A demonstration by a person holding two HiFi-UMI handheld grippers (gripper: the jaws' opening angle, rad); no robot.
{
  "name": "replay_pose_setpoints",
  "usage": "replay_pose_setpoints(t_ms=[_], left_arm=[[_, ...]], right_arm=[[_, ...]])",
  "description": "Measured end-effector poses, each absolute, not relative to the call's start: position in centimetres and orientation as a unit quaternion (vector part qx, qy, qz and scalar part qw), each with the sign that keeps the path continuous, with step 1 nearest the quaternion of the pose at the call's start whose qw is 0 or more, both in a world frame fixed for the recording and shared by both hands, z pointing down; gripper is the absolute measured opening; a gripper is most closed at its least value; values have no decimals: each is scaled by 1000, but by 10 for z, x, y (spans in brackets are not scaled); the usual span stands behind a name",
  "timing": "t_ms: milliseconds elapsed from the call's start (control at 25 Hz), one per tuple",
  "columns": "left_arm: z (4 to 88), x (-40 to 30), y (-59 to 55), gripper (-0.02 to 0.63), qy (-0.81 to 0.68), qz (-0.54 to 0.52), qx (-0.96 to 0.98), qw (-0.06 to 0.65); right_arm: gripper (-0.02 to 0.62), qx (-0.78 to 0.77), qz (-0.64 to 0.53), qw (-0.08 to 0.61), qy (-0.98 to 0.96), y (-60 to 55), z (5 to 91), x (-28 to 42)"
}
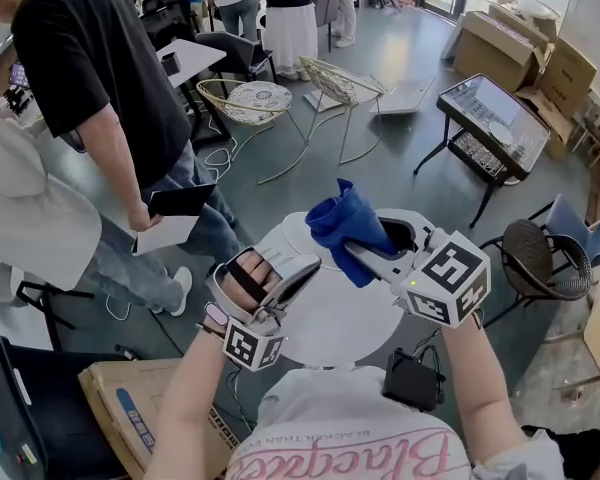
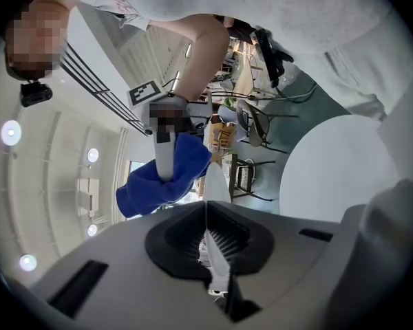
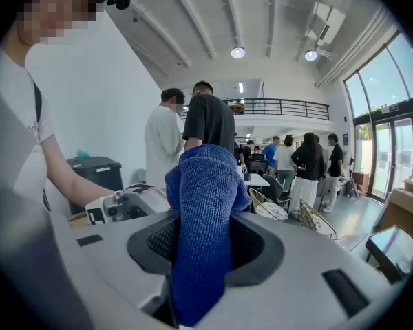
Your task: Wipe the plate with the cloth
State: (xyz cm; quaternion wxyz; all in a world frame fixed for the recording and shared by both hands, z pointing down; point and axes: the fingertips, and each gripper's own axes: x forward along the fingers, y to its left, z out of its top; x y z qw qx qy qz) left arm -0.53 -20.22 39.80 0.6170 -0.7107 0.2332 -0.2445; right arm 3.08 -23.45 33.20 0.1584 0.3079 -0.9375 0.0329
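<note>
Plate [image 2: 217, 183] in profile: in the left gripper view its thin white rim runs from mid-frame toward twelve o'clock. It is pinched between the all-but-closed jaws of the left gripper [image 2: 217, 243]. At eleven o'clock from those jaws, the right gripper [image 2: 165, 170] carries a bunched blue cloth [image 2: 155, 190]. The cloth's near edge lies just beside the plate's far rim; whether the two touch cannot be told. A white round tabletop [image 2: 330, 177] fills the three o'clock side.

In the right gripper view, the jaws are clamped on the cloth, which rises in one thick fold from six o'clock to the centre of the frame. The left gripper sits at nine o'clock, at the end of the person's bare forearm. A bystander in a white shirt [image 3: 162, 143] and a bystander in a black shirt [image 3: 208, 122] stand at twelve o'clock. A larger group [image 3: 310, 163] gathers at two o'clock, in front of tall windows.

In the head view, both grippers are held close together at mid-frame above the tabletop. The cloth sticks up at the centre, with the left gripper at eight o'clock from it and the right gripper at four o'clock. The plate, white against the white tabletop, cannot be picked out here. The bystander in black stands at ten o'clock with a tablet [image 1: 180, 200] in hand. Two wire chairs [image 1: 345, 83] sit at twelve o'clock and cardboard boxes [image 1: 520, 48] at two o'clock.
</note>
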Motion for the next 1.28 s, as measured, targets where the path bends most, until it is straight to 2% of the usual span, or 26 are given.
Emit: replay_pose_setpoints(t_ms=[160,480,680,800,1160,1280], left_arm=[[396,3,-199,15,223,-237,-709,626],[387,-3,-205,15,253,-226,-728,596],[380,-7,-208,15,284,-207,-755,554],[376,-11,-213,15,314,-185,-796,484],[379,-21,-233,15,388,-83,-899,186],[386,-30,-243,14,416,-45,-906,64]], right_arm=[[152,300,28,194,-934,-233,356,29],[152,398,63,185,-896,-273,373,81],[152,446,87,166,-875,-287,387,110],[152,460,89,139,-872,-283,379,116],[152,466,59,75,-879,-251,356,98],[152,468,58,66,-879,-244,360,97]])
